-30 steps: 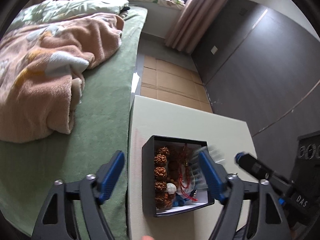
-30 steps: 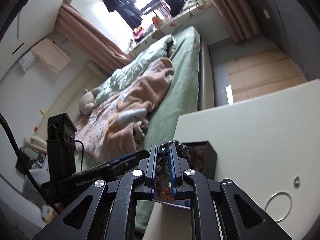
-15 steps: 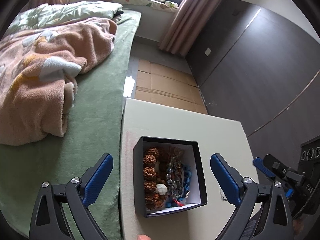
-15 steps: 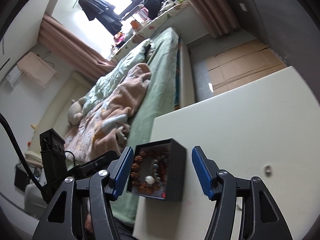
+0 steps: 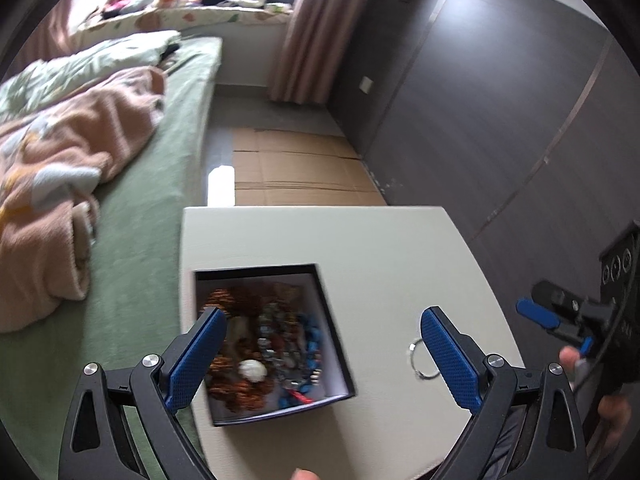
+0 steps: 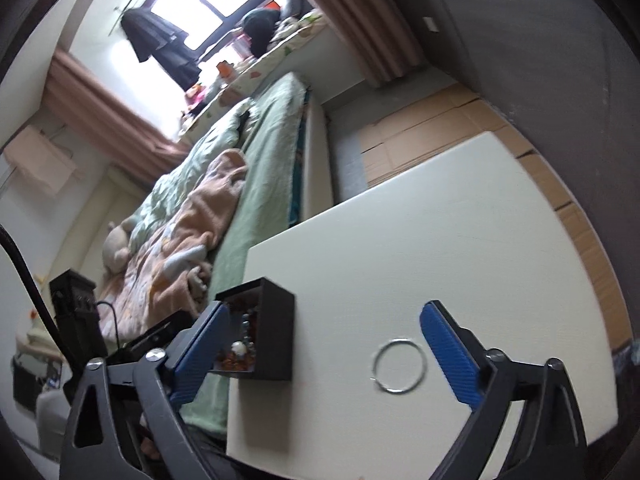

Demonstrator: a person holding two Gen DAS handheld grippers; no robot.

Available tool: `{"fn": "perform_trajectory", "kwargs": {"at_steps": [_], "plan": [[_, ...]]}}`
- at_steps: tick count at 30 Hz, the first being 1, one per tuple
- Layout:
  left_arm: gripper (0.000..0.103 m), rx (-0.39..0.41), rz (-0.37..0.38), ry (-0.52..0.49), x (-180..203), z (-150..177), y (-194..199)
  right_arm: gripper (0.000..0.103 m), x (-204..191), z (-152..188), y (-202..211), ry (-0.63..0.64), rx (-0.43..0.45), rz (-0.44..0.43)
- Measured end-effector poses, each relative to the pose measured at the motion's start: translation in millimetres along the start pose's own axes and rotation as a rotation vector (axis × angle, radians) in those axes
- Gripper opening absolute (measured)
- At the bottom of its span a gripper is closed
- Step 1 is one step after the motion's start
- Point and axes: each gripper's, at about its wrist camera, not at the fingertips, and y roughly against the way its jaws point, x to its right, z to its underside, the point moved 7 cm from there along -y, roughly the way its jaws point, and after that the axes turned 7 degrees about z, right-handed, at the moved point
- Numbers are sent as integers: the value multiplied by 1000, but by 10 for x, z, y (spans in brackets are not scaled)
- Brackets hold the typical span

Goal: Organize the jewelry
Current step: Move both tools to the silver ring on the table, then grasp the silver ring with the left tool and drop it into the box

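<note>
Bangle (image 6: 399, 365), thin, stiff, slippery, lies flat on the desk (image 6: 440, 240); pinch its rim. Right gripper (image 6: 326, 346) fingers, just spread, and left gripper (image 5: 320, 354) fingers gape empty.

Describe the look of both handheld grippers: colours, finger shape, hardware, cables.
Both match. The left gripper and the right gripper have black angular frames with triangular cut-outs, silver round-head bolts at the pivots, and long flat blue finger pads with a fine grid texture. A thick black cable runs past the left unit's black camera box.
</note>
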Motion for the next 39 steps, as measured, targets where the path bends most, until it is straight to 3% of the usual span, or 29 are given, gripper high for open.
{"fn": "perform_trajectory", "kwargs": {"at_steps": [7, 10, 16, 19, 21, 26, 29, 36, 39], "plan": [[97, -78, 51, -83, 415, 181, -204, 101, 367, -24, 162, -73, 47, 95], [89, -115, 74, -73, 555, 258, -296, 101, 516, 4, 217, -113, 47, 132], [77, -181, 36, -69, 761, 457, -511, 101, 729, 23, 240, -132, 28, 214], [64, -208, 19, -17, 771, 546, -615, 100, 805, 36, 228, -127, 16, 231], [55, -238, 33, 31, 765, 606, -698, 100, 876, 55, 242, -134, 14, 233], [53, -268, 3, 69, 812, 719, -881, 100, 959, 58, 248, -133, 18, 256], [40, -284, 25, 134, 819, 779, -981, 100, 958, 90, 212, -130, 4, 240], [30, -308, -38, 141, 876, 855, -1153, 100, 1011, 68, 283, -140, 33, 216], [28, -309, -103, 109, 883, 870, -1201, 100, 1055, 70, 291, -156, 26, 192]]}}
